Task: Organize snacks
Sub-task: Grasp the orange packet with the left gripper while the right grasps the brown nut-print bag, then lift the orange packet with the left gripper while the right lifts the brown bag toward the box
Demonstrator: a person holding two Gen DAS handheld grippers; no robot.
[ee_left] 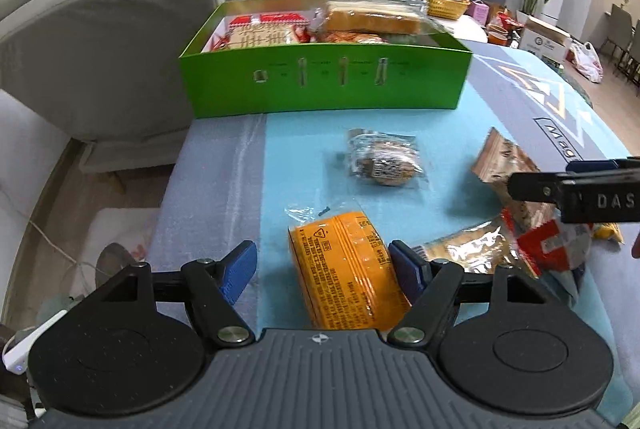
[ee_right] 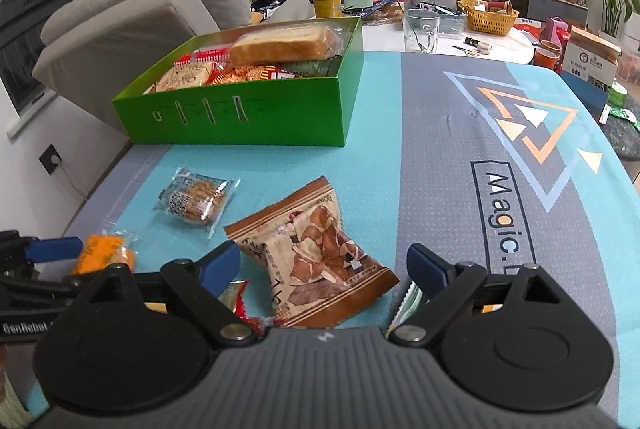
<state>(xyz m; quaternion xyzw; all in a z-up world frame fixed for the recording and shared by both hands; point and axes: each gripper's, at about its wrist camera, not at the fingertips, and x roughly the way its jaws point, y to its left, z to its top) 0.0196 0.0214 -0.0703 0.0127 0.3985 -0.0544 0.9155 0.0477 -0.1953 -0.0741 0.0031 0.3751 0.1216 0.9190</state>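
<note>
A green box with several snacks inside, a wrapped bread loaf on top, stands at the far side of the mat; it also shows in the right wrist view. My left gripper is open, its jaws on either side of an orange snack pack lying on the mat. My right gripper is open over a brown snack bag. A clear-wrapped round cookie lies between the packs and the box, also in the right wrist view. The right gripper's arm shows in the left wrist view.
A blue and grey mat covers the table. More wrapped snacks lie under the right gripper. A grey sofa stands left of the table. Behind the box are a glass mug, a yellow basket and potted plants.
</note>
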